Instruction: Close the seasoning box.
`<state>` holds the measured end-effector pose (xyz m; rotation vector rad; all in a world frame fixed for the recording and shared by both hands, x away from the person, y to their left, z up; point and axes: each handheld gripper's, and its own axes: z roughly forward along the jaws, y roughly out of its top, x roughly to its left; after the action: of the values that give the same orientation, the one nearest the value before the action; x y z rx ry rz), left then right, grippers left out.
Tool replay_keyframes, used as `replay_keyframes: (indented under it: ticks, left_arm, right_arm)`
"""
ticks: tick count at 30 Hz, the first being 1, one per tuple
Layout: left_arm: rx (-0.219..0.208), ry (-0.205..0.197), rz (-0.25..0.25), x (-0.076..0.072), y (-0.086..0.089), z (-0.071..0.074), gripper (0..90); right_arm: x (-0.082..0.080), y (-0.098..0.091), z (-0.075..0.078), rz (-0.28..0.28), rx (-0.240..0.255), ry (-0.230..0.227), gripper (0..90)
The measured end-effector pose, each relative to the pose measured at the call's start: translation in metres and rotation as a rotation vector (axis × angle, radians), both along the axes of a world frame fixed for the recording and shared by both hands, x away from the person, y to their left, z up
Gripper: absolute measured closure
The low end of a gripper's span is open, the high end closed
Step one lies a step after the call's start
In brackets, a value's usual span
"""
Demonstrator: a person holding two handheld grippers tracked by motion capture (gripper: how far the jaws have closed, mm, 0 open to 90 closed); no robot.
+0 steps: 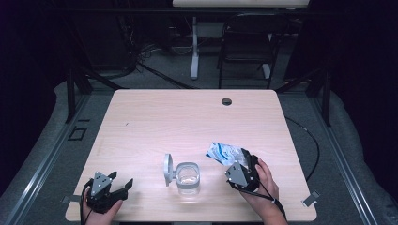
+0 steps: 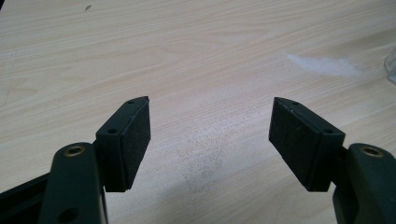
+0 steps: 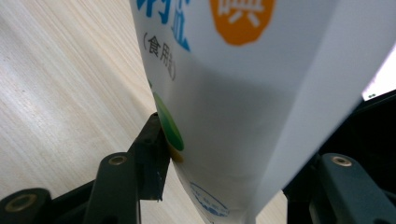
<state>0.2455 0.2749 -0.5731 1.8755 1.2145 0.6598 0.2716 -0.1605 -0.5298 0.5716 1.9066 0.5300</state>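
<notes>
— Where is the jar [image 1: 188, 177] sitting?
— On the table [image 1: 155, 117], near its front edge, with its lid [image 1: 168, 169] hanging at its left side.
— And the packet [image 1: 226, 153]?
— It's lying to the jar's right (slightly farther back), well apart from the cable hole [image 1: 226, 101] behind.

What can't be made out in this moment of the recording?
- Bag: the right gripper view cuts off its print at the top edge; in the high view the right gripper covers its near end.
- Jar: whether it holds anything is too small and glary to tell in the high view.
- Jar's open lid: seen edge-on there, so its hinge is unclear.
- Left gripper: open over bare table.
</notes>
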Motion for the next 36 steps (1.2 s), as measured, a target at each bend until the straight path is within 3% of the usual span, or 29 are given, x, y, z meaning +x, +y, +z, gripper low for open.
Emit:
replay_keyframes:
  ticks: [5, 8, 10, 11, 12, 14, 15, 16, 20, 21, 23, 25, 28, 30, 36]
  left_arm:
    - [0.011, 0.011, -0.010, 0.000, -0.002, -0.001, 29.1]
    - [0.015, 0.018, -0.017, 0.000, -0.003, -0.003, 29.2]
    - [0.012, 0.015, -0.018, 0.000, -0.003, -0.003, 29.2]
    - [0.009, 0.014, -0.018, 0.000, -0.003, -0.003, 29.2]
    - [0.008, 0.012, -0.016, 0.000, -0.004, -0.003, 29.1]
    - [0.005, 0.013, -0.017, 0.000, -0.003, -0.003, 29.1]
    - [0.004, 0.013, -0.018, 0.000, -0.003, -0.002, 29.1]
    - [0.005, 0.013, -0.018, 0.000, -0.003, -0.002, 29.1]
    - [0.008, 0.014, -0.016, 0.000, -0.003, -0.003, 29.2]
    - [0.010, 0.014, -0.017, 0.000, -0.003, -0.003, 29.2]
    - [0.009, 0.017, -0.017, 0.000, -0.003, -0.002, 29.3]
    - [0.010, 0.016, -0.018, 0.000, -0.003, -0.002, 29.4]
    - [0.012, 0.018, -0.018, 0.000, -0.002, -0.002, 29.5]
    - [0.014, 0.019, -0.018, 0.000, -0.002, -0.002, 29.6]
    - [0.010, 0.016, -0.014, 0.000, -0.002, -0.002, 29.9]
  right_arm:
    - [0.000, 0.003, -0.002, 0.005, -0.018, -0.020, 45.0]
    - [-0.001, 0.005, -0.001, 0.004, -0.076, -0.024, 45.0]
    - [-0.001, 0.006, -0.003, 0.021, -0.068, -0.038, 45.0]
    - [-0.002, 0.007, -0.002, 0.015, -0.097, -0.040, 45.1]
    - [-0.001, 0.008, -0.004, 0.024, -0.084, -0.049, 45.1]
    - [-0.002, 0.008, -0.003, 0.014, -0.120, -0.046, 45.1]
    - [-0.002, 0.009, -0.005, 0.023, -0.106, -0.054, 45.1]
    - [-0.002, 0.009, -0.003, 0.018, -0.129, -0.050, 45.1]
    - [-0.003, 0.011, -0.004, 0.021, -0.144, -0.056, 45.1]
    - [-0.003, 0.011, -0.006, 0.031, -0.126, -0.063, 45.1]
    - [-0.003, 0.012, -0.004, 0.027, -0.156, -0.058, 45.1]
    - [-0.003, 0.013, -0.006, 0.038, -0.141, -0.066, 45.1]
    - [-0.004, 0.014, -0.004, 0.034, -0.172, -0.064, 45.1]
    - [-0.004, 0.014, -0.005, 0.047, -0.151, -0.077, 45.1]
    - [-0.007, 0.017, -0.005, 0.053, -0.200, -0.079, 45.1]
